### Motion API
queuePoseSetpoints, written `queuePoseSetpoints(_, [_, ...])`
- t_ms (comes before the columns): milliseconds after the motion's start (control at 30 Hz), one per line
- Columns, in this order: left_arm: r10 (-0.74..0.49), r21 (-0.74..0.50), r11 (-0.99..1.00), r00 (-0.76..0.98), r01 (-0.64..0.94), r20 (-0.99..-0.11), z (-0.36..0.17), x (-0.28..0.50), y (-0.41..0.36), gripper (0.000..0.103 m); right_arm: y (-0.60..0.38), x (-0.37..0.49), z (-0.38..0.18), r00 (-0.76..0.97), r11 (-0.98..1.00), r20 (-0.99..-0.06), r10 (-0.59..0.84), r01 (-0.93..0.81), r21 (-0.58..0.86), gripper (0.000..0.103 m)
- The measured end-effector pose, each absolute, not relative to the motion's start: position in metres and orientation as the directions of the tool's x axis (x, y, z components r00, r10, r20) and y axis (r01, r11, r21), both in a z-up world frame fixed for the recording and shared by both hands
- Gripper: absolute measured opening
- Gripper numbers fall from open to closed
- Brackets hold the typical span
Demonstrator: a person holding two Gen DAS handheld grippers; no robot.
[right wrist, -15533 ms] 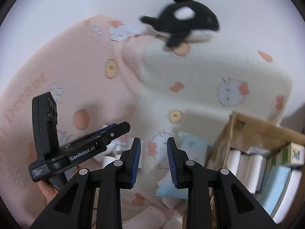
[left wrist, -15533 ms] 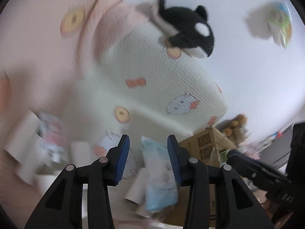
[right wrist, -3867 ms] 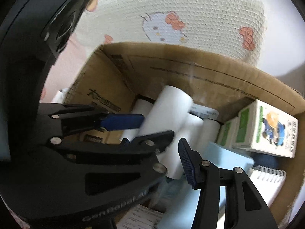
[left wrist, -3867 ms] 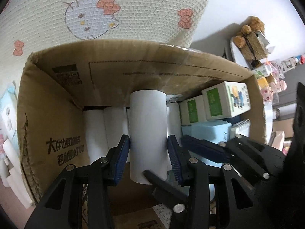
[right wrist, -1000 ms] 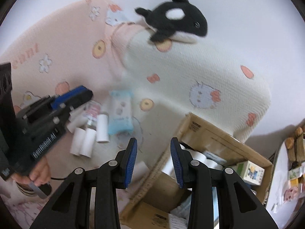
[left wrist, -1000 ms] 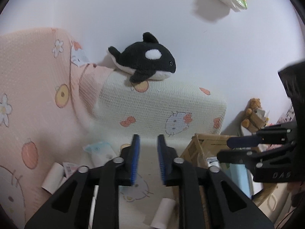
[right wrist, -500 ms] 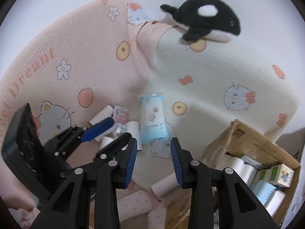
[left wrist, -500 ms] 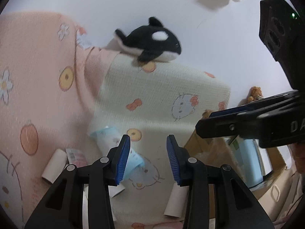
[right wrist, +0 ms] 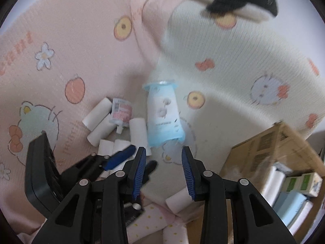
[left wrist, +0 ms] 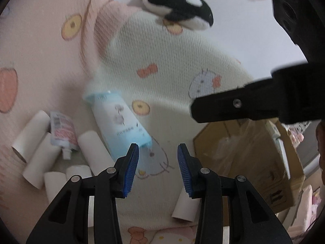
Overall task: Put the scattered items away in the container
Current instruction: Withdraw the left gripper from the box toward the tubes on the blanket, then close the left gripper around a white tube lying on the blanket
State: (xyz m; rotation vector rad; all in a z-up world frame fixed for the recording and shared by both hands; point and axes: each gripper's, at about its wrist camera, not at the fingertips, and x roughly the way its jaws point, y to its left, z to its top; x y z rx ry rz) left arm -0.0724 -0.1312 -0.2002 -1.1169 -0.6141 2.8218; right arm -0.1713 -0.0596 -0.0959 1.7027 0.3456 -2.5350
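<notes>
My left gripper (left wrist: pixel 158 166) is released, its blue pads spread with nothing between them, above the cream blanket (left wrist: pixel 182 85). My right gripper (right wrist: pixel 163 169) also stands parted and empty (its gap is moderate); its black body crosses the upper right of the left wrist view.

The scattered items lie on the bedding where the pink blanket (right wrist: pixel 67 46) meets the cream one. A light blue tissue pack (left wrist: pixel 119 122) lies flat just beyond my left pads. Beside it sit several white paper rolls (left wrist: pixel 94 149) and a small pink-and-white spout pouch (left wrist: pixel 62 132), touching the rolls. One separate roll (left wrist: pixel 185 207) lies near the cardboard box (right wrist: pixel 262 148), which stands at the bed's right edge and already holds rolls and cartons. An orca plush (left wrist: pixel 180 13) rests on the pillow's far edge.
</notes>
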Motion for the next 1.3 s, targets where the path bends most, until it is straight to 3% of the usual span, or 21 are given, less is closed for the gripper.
queuePoseSetpoints(233, [0.334, -0.523, -0.846, -0.656, 0.109, -0.677, -0.24, -0.083, -0.138, 0.043, -0.047, -0.201, -0.127, -0.246, -0.968, -0.954, 0.174, 0.135, -0.212, 0.033])
queuePoseSetpoints(600, [0.587, -0.761, -0.64, -0.573, 0.103, -0.572, -0.295, -0.101, -0.141, 0.043, -0.026, -0.242, -0.177, 0.019, -0.923, -0.928, 0.373, 0.106, -0.369, 0.033])
queuePoseSetpoints(867, [0.683, -0.784, -0.619, -0.462, 0.043, -0.566, -0.311, -0.113, -0.113, 0.043, -0.005, -0.249, -0.22, 0.23, -0.885, -0.855, 0.465, 0.112, -0.451, 0.033])
queuePoseSetpoints(1033, [0.673, -0.746, -0.665, -0.408, 0.033, -0.617, -0.317, -0.116, -0.102, 0.044, -0.004, -0.249, -0.232, 0.273, -0.869, -0.826, 0.494, 0.129, -0.477, 0.033])
queuePoseSetpoints(1300, [0.764, -0.828, -0.558, -0.352, 0.059, -0.54, -0.335, -0.117, -0.099, 0.05, 0.004, -0.246, -0.24, 0.332, -0.834, -0.775, 0.537, 0.069, -0.548, 0.034])
